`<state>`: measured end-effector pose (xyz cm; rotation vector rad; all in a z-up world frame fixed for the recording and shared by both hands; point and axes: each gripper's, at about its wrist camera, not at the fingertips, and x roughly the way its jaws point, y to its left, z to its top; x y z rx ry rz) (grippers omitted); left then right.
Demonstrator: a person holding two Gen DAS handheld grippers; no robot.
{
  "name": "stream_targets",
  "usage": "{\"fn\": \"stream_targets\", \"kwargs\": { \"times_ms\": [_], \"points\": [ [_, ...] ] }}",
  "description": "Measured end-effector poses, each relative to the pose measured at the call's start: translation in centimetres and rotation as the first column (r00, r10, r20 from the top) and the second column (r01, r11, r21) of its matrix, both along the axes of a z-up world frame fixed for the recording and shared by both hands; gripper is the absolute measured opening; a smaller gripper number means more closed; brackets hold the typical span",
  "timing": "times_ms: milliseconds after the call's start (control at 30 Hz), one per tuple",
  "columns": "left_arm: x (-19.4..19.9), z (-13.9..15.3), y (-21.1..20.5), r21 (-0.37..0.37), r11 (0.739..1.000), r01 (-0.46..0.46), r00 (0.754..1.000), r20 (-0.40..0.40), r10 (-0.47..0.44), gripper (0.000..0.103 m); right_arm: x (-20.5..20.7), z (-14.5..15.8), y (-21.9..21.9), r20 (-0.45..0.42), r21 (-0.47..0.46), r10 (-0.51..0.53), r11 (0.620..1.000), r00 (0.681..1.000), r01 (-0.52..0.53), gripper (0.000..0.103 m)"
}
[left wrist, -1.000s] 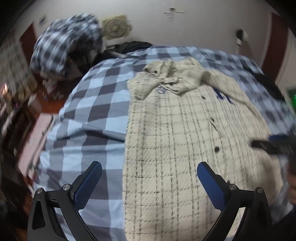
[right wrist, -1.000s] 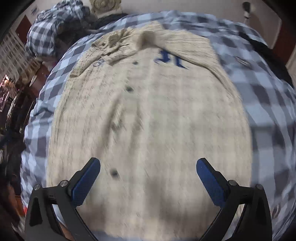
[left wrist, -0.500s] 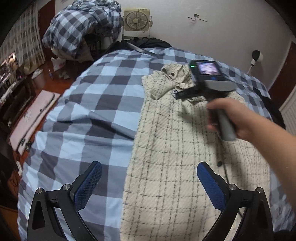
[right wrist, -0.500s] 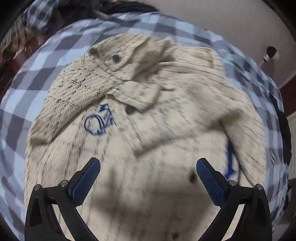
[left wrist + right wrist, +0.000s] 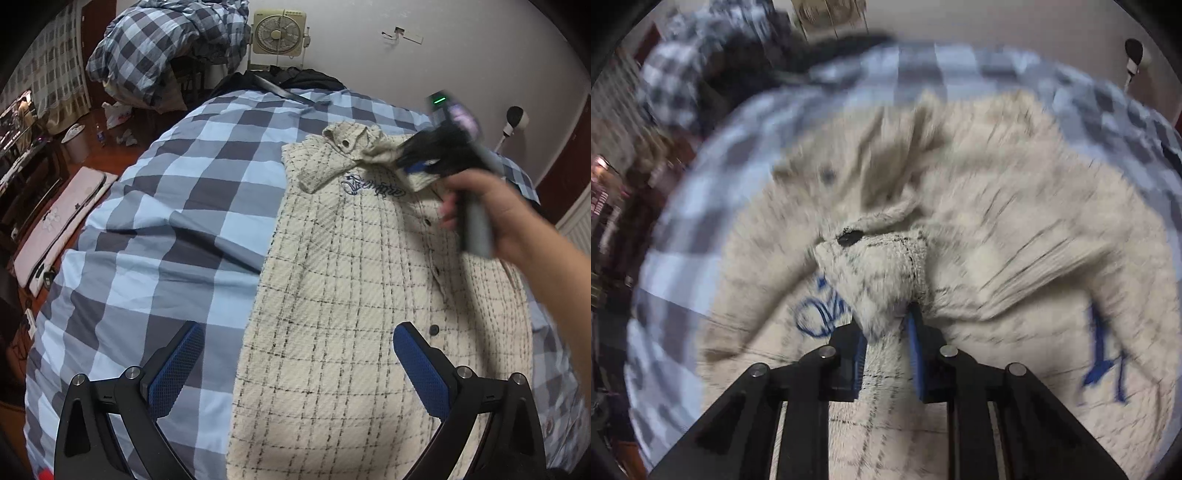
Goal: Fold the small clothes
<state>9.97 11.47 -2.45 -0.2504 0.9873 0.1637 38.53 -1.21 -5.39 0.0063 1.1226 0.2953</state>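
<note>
A: Right wrist view, item one: cream checked shirt (image 5: 1015, 258), lying buttoned and face up on the bed (image 5: 177, 206), collar toward the wall. Right tongs (image 5: 886, 332) have just been closing and now pinch a bunch of cloth at the collar, beside a dark button (image 5: 849, 236) and blue stitched lettering (image 5: 820, 314).

B: Left tongs?

A: Left tongs (image 5: 295, 369) gape wide, nothing between them, low over the shirt's hem end, straddling its left edge; one pad hangs above the checked bedcover (image 5: 166, 258), the other above the shirt.

B: Progress on the fold?

A: Early, by my judgement. The left edge runs straight, as if tucked under, though I cannot tell; the collar is rumpled. No cross fold shows; sleeves are not plainly visible. Left to do: settle the collar, bring the sides in, fold hem to collar.

B: Surroundings?

A: Hand (image 5: 506, 218) gripping the right tongs' handle. Beyond the bed: heaped checked quilt (image 5: 166, 48), box fan (image 5: 279, 33) against the wall, dark garment (image 5: 280, 79) at the bed's far end, pink mat (image 5: 55, 221) on the floor, small lamp-like fixture (image 5: 515, 118) at the right.

B: Obstructions?

A: None on the shirt. Bedcover wrinkles near its left edge; the dark garment lies well apart.
</note>
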Motion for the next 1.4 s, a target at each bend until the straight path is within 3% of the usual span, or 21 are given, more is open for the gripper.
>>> {"fn": "stream_targets", "kwargs": {
  "times_ms": [33, 133, 200, 267, 333, 367, 400, 467, 533, 633, 700, 733, 833, 900, 967, 1033, 1133, 1233, 1300, 1367, 1400],
  "points": [
    [-0.1, 0.1, 0.0, 0.002, 1.000, -0.001, 1.000, 0.004, 0.001, 0.103, -0.2, 1.3, -0.9, 0.006, 0.027, -0.012, 1.000, 1.000, 0.012, 0.007],
    [-0.3, 0.3, 0.2, 0.016, 1.000, -0.009, 1.000, 0.014, 0.008, 0.103, -1.4, 6.2, -3.2, 0.020, 0.193, -0.050, 0.980, 0.999, 0.045, 0.004],
    [-0.3, 0.3, 0.3, 0.026, 1.000, -0.016, 1.000, 0.012, 0.015, 0.103, -2.9, 9.0, -2.6, 0.028, 0.309, 0.004, 0.951, 1.000, -0.012, 0.002],
    [-0.3, 0.0, 0.4, 0.026, 0.999, -0.019, 1.000, 0.001, 0.019, 0.103, -5.0, 10.3, -0.1, 0.019, 0.368, 0.098, 0.925, 0.995, -0.098, 0.002],
    [-0.3, -0.2, 0.3, 0.024, 1.000, -0.016, 1.000, -0.008, 0.017, 0.103, -7.1, 9.8, 1.9, -0.045, 0.435, 0.176, 0.890, 0.983, -0.139, 0.005],
    [-0.4, -0.2, 0.2, 0.028, 1.000, -0.014, 1.000, -0.008, 0.014, 0.103, -7.1, 9.0, 1.9, -0.078, 0.442, 0.195, 0.886, 0.978, -0.141, 0.020],
    [-0.5, -0.1, 0.1, 0.036, 0.999, -0.011, 1.000, -0.005, 0.011, 0.103, -7.3, 8.1, 1.7, -0.102, 0.433, 0.208, 0.890, 0.973, -0.145, 0.050],
    [-0.8, 0.0, -0.3, 0.057, 0.998, -0.001, 1.000, -0.001, 0.001, 0.103, -8.0, 6.4, -0.6, -0.084, 0.368, 0.149, 0.924, 0.985, -0.108, 0.082],
    [-0.7, 0.1, -0.5, 0.062, 0.998, 0.008, 1.000, 0.002, -0.008, 0.103, -8.6, 5.2, -3.9, -0.014, 0.204, 0.056, 0.978, 0.998, -0.052, 0.083],
    [-0.5, 0.0, -0.6, 0.058, 0.998, 0.011, 1.000, 0.004, -0.011, 0.103, -8.1, 2.6, -9.4, 0.048, -0.085, -0.026, 0.996, 0.998, 0.030, 0.083],
    [-0.2, -0.1, -0.8, 0.062, 0.998, 0.017, 1.000, -0.001, -0.017, 0.103, -7.1, 1.3, -13.5, 0.092, -0.287, -0.071, 0.953, 0.993, 0.095, 0.083],
    [-0.1, -0.3, -1.0, 0.064, 0.998, 0.023, 1.000, -0.004, -0.023, 0.103, -6.1, 0.5, -15.4, 0.114, -0.389, -0.100, 0.911, 0.988, 0.137, 0.083],
    [0.1, -0.7, -1.5, 0.084, 0.996, 0.037, 0.999, -0.015, -0.036, 0.103, -3.9, -2.2, -21.1, 0.089, -0.551, -0.181, 0.810, 0.980, 0.199, 0.083],
    [0.3, -1.1, -1.7, 0.092, 0.995, 0.042, 0.999, -0.029, -0.040, 0.103, -2.4, -4.3, -24.1, 0.013, -0.575, -0.218, 0.797, 0.976, 0.186, 0.083],
    [0.4, -1.6, -1.9, 0.092, 0.995, 0.046, 0.998, -0.043, -0.043, 0.103, -1.3, -5.0, -26.5, -0.034, -0.492, -0.269, 0.843, 0.963, 0.218, 0.083],
    [0.5, -2.0, -2.2, 0.095, 0.994, 0.054, 0.997, -0.060, -0.048, 0.103, -1.2, -4.1, -28.4, -0.010, -0.421, -0.345, 0.853, 0.939, 0.309, 0.083],
    [0.7, -2.3, -2.8, 0.100, 0.992, 0.073, 0.995, -0.072, -0.065, 0.103, -1.0, -1.9, -32.3, 0.125, -0.411, -0.517, 0.750, 0.847, 0.519, 0.084],
    [0.7, -2.2, -3.4, 0.124, 0.988, 0.087, 0.995, -0.064, -0.080, 0.103, -1.5, -0.6, -37.1, 0.117, -0.238, -0.616, 0.744, 0.779, 0.624, 0.091],
    [0.8, -2.2, -3.5, 0.138, 0.986, 0.093, 0.994, -0.066, -0.084, 0.103, -1.2, -1.3, -38.6, 0.100, -0.221, -0.637, 0.735, 0.764, 0.641, 0.096],
    [0.8, -2.3, -3.4, 0.133, 0.987, 0.093, 0.994, -0.074, -0.083, 0.103, -0.4, -3.6, -39.8, 0.016, -0.242, -0.641, 0.742, 0.767, 0.625, 0.102],
    [0.8, -2.3, -3.3, 0.125, 0.988, 0.091, 0.994, -0.075, -0.082, 0.103, 0.1, -5.7, -40.4, -0.124, -0.211, -0.624, 0.776, 0.771, 0.594, 0.102]
  ]
}}
